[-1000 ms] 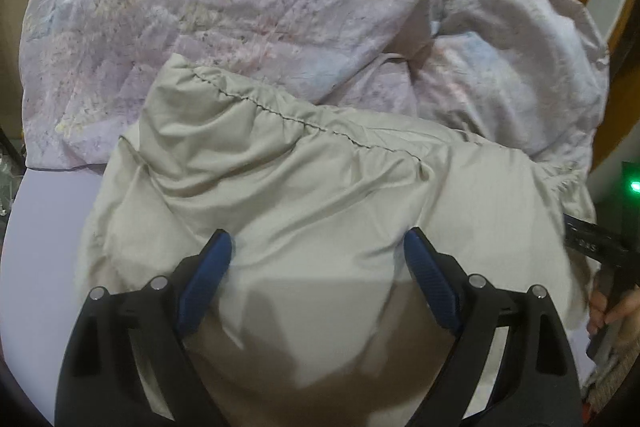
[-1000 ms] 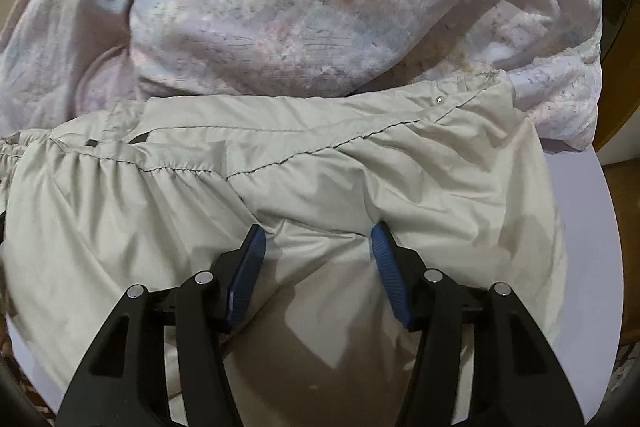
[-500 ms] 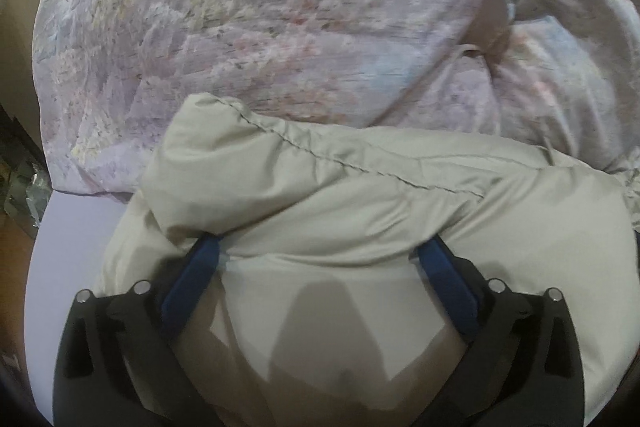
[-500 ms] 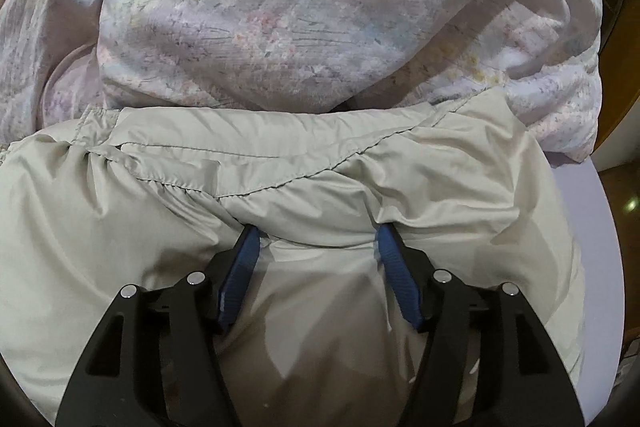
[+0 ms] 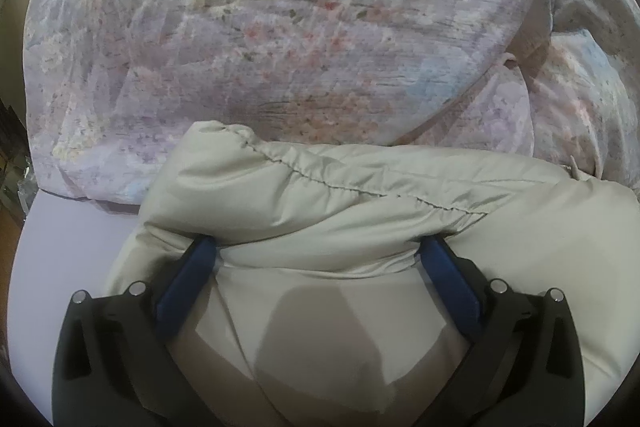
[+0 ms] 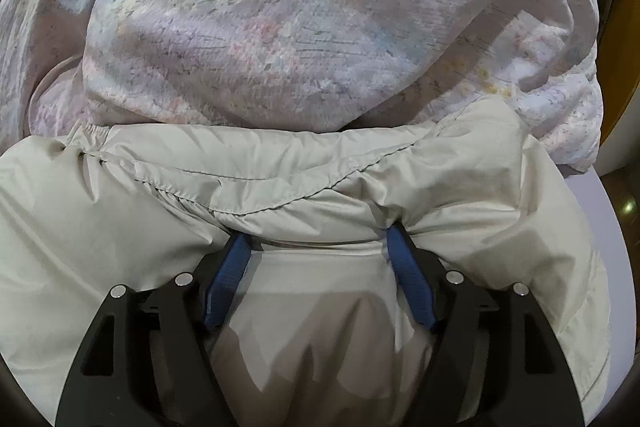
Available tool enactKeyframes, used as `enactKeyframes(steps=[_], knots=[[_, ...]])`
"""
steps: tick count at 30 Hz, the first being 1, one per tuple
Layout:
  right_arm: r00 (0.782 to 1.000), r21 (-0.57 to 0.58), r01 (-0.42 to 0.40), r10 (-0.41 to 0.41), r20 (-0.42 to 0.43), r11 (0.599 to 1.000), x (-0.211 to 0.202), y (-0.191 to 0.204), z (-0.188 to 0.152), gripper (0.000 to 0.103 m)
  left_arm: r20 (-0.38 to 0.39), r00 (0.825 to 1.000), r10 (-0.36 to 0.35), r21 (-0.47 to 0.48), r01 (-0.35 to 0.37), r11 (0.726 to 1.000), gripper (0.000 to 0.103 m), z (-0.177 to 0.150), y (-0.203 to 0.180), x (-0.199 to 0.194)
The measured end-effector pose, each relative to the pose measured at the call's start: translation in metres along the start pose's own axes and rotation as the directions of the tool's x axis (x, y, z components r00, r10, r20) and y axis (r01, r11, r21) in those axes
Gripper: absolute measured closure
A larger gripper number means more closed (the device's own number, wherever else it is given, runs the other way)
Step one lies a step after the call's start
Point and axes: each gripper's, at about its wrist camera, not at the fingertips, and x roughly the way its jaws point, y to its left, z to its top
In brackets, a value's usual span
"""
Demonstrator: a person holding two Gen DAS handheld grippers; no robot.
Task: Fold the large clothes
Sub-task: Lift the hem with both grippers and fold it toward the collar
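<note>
A beige padded jacket [image 5: 360,203] lies folded on the pale lilac table [image 5: 68,247] and fills the lower half of both views [image 6: 280,179]. My left gripper [image 5: 316,247] is open, its blue fingertips [image 5: 200,255] pushed under a bulging fold of the jacket. My right gripper [image 6: 316,239] is open too, its blue fingertips [image 6: 400,247] tucked under the same kind of fold. Neither grips cloth. A stitched seam [image 5: 360,187] runs across the jacket just beyond the fingers.
A large floral lilac bedsheet [image 5: 300,27] is heaped right behind the jacket and touches it, also in the right wrist view [image 6: 280,27]. Bare table [image 6: 608,247] shows at the far right, with a wooden edge [image 6: 624,59] beyond.
Both grippers have pushed forward, shoving the jacket up against the floral sheet. The jacket has bunched over the fingertips, which were fully visible a second ago.
</note>
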Motion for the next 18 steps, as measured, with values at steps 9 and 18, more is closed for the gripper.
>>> enactKeyframes(steps=[9, 18], knots=[[0.999, 0.018, -0.003, 0.002, 0.054, 1.0, 0.02, 0.0, -0.01, 0.029, 0.028, 1.0, -0.014, -0.034, 0.015, 0.999, 0.002, -0.021, 0.012, 0.025], [0.998, 0.029, -0.007, 0.005, 0.056, 1.0, 0.022, -0.002, -0.019, 0.028, 0.057, 0.997, -0.045, -0.055, 0.048, 0.997, 0.002, -0.032, 0.023, 0.049]])
